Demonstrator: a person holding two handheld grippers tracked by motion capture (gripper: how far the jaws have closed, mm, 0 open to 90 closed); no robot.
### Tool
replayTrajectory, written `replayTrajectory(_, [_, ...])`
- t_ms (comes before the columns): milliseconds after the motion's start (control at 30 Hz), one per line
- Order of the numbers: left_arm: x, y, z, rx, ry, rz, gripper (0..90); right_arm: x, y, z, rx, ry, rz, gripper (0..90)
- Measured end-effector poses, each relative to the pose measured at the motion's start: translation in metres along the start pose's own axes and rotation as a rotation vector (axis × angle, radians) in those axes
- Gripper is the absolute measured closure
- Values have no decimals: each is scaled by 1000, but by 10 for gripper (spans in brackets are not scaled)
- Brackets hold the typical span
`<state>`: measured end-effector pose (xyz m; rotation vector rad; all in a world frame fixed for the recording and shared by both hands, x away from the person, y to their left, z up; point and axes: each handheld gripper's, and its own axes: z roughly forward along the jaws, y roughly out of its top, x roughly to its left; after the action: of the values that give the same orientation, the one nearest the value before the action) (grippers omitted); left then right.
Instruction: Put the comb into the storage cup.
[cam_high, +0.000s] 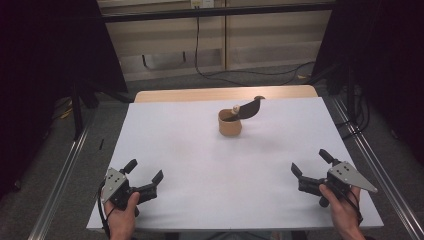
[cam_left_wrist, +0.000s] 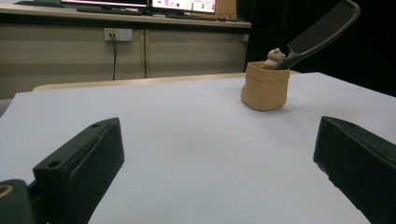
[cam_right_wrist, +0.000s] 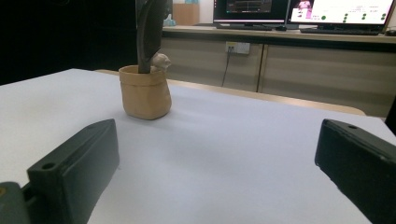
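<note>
Comb (cam_high: 248, 108): black, standing handle-down in the tan cup (cam_high: 230, 124) past the middle of your white table (cam_high: 200, 165), toward the far edge.
Left gripper (cam_high: 146, 171): near your left corner of the table, held low in your left hand (cam_high: 121, 216); jaws spread wide, nothing between them, touching nothing but air above the tabletop.
Right gripper (cam_high: 310, 162): near your right corner, in your right hand (cam_high: 345, 212); jaws likewise spread wide and holding nothing.
Gap to the work: both grippers sit well apart from the cup, with bare white surface between; each points roughly toward it.
Cup up close: from the left gripper view the cup (cam_left_wrist: 265, 86) is a soft, slightly slumped tan pouch, upright, standing on the table beyond the open jaws and to their right.
Small figure: a pale little figure (cam_left_wrist: 273, 58) pokes above the cup's rim, just beside the comb's handle.
Comb's axis: its long axis is tilted; in the left gripper view the comb (cam_left_wrist: 322, 32) leans up and to the right, toothed end highest, teeth along the lower edge.
Same comb, other side: in the right gripper view the comb (cam_right_wrist: 148, 32) rises almost straight up from the cup (cam_right_wrist: 144, 92), its top cut off by the frame.
Beyond the table: a wooden strip (cam_high: 225, 93) along the far edge, then a wall counter with lit monitors (cam_right_wrist: 299, 10).
</note>
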<state>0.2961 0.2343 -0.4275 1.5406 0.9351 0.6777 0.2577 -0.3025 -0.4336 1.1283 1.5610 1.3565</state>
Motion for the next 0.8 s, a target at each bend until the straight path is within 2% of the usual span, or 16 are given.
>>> replayTrajectory(67, [-1,0,0,-10,3,-6,26,-1,-1,-5,-8,-4,-20,0])
replayTrajectory(133, [0,-1,0,0,13,3,25,-2,-2,-9,-7,-6,-9,0])
replayTrajectory(267, [0,-3,0,11,27,-7,26,-4,-7,-14,8,-10,-11,0])
replayTrajectory(333, [0,-4,1,23,42,-1,26,-5,-8,-15,11,-12,-39,0])
replayTrajectory(433, [0,-6,0,40,28,-17,25,-4,-13,-17,24,-32,-65,0])
replayTrajectory(600, [-1,-4,-2,2,24,-22,25,-3,-15,-18,29,-58,-50,0])
replayTrajectory(633, [0,-3,-3,2,29,-11,25,-2,-15,-17,31,-57,-41,0])
replayTrajectory(700, [1,-3,-3,-2,24,-26,25,-2,-15,-17,22,-57,-26,0])
replayTrajectory(800, [0,-3,-1,7,23,-27,25,-3,-14,-16,23,-45,-19,0])
